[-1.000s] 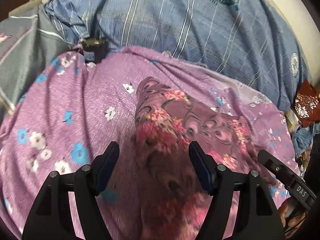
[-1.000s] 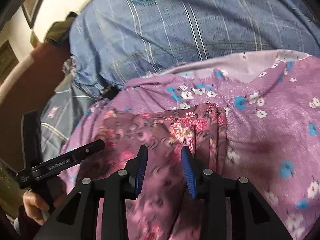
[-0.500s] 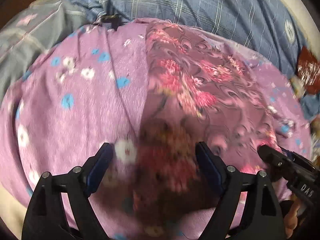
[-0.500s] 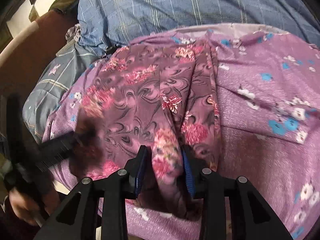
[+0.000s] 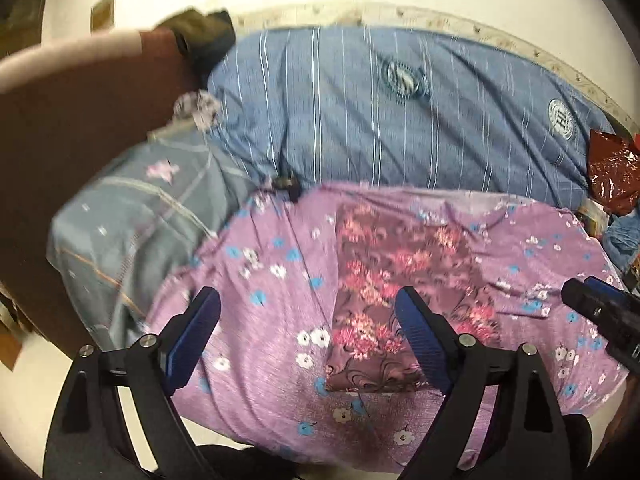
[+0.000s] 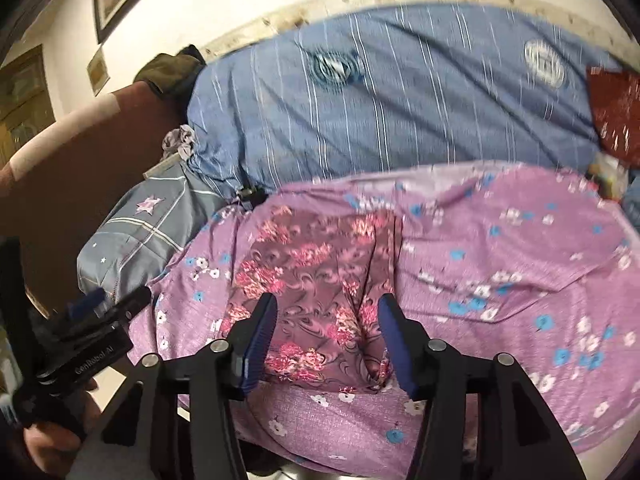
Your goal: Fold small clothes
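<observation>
On the bed, spread over the lilac sheet printed with blue and white flowers [image 5: 260, 320], lies the small maroon garment with pink floral swirls [image 5: 384, 280]. It sits as a neat rectangle, long edges roughly parallel, with one doubled strip running down its right side in the right wrist view [image 6: 384, 264], so I judge at least one fold is in.

I hold my left tool [image 5: 308, 336] above the near part of the sheet with its blue-padded fingers spread wide and nothing between them; the garment's near left corner sits just inside the right finger. My right tool [image 6: 326, 336] hovers over the garment's near edge, fingers moderately apart and empty, the cloth showing through the gap. Both seem raised clear of the fabric, which I take as a pause to check the shape.

Behind the sheet a blue striped quilt with round badges [image 5: 400, 128] is bunched against the wall, a grey pillow with a star [image 6: 148, 220] lies at the left, and a crumpled red foil wrapper [image 5: 612, 176] sits at the right. The flat, soft sheet gives me a surface where creases will hold.
</observation>
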Action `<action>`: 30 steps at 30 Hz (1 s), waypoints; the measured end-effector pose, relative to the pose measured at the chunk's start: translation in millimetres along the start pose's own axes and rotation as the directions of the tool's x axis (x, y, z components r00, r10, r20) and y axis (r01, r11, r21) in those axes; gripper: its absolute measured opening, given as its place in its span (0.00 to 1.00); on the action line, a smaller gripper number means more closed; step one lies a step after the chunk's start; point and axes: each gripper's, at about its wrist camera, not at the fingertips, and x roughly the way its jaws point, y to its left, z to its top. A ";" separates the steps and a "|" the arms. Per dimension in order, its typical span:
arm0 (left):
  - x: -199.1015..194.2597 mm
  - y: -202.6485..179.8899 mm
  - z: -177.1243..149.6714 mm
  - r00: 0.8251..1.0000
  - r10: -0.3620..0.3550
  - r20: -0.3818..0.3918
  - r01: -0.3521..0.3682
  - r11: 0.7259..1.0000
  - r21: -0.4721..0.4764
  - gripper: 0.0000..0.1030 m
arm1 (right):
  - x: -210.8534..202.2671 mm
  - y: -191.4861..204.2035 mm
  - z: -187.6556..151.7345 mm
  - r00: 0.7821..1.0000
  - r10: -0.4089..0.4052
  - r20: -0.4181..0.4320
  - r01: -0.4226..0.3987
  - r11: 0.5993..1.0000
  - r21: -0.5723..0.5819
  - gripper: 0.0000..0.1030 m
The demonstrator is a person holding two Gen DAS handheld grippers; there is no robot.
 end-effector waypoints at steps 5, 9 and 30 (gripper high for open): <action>-38.0 -2.5 9.0 0.996 0.029 0.088 -0.030 0.999 0.014 0.99 | -31.1 11.9 2.3 0.998 -0.021 0.062 0.024 0.998 -0.050 0.60; -61.2 -3.2 15.7 0.987 0.062 0.148 -0.065 0.998 0.019 1.00 | -47.0 16.7 4.2 0.995 -0.043 0.092 0.049 0.997 -0.066 0.62; -77.4 0.7 22.7 0.981 0.098 0.165 -0.093 0.995 -0.038 1.00 | -58.0 23.9 1.9 0.989 -0.084 0.125 0.094 0.992 -0.079 0.62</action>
